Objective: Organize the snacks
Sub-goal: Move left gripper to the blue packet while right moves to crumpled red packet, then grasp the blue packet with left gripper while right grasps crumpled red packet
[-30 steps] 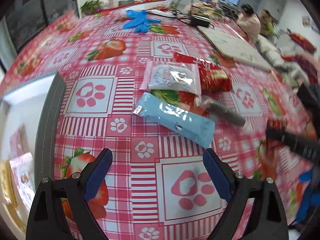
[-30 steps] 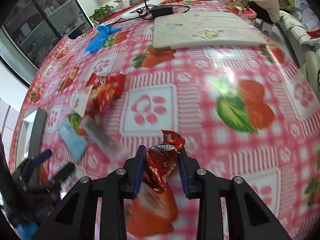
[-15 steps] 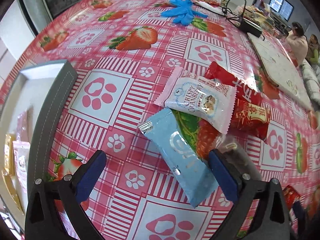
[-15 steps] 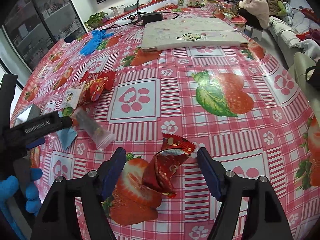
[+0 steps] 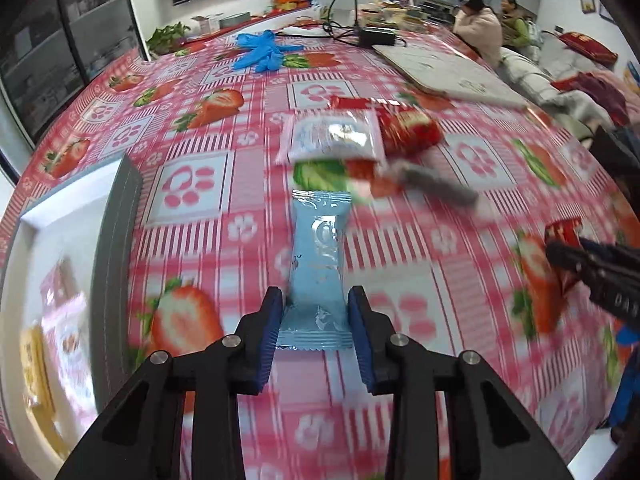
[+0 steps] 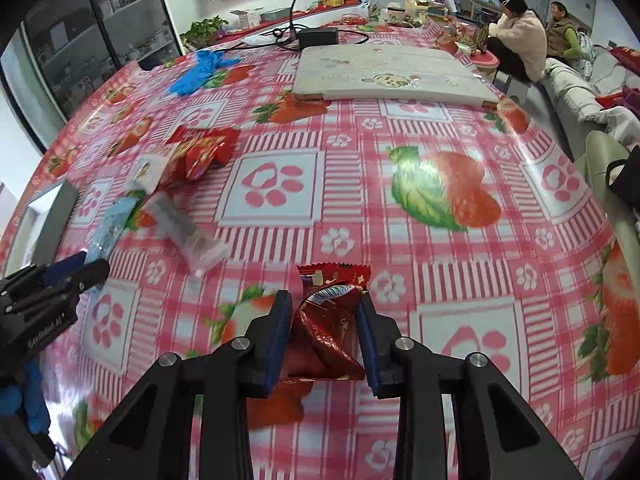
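Observation:
My left gripper point(image 5: 316, 320) is shut on the near end of a light blue snack packet point(image 5: 320, 256), which points away over the tablecloth. My right gripper point(image 6: 324, 336) is shut on a crumpled red snack packet point(image 6: 328, 320); it also shows at the right of the left wrist view point(image 5: 564, 248). Beyond lie a white and pink packet point(image 5: 332, 140), a red packet point(image 5: 404, 124) and a clear-wrapped dark bar point(image 5: 436, 184). A grey-rimmed box point(image 5: 116, 216) at the left holds several packets point(image 5: 64, 320).
Blue gloves point(image 5: 264, 50) lie far back on the strawberry tablecloth. A pale flat mat point(image 6: 388, 76) and a black adapter with cable point(image 6: 318, 36) lie at the far right. Two people point(image 6: 520, 40) sit beyond the table.
Both grippers have closed: the left on the light blue packet, the right on the crumpled red packet. The left gripper has swung in line with the blue packet.

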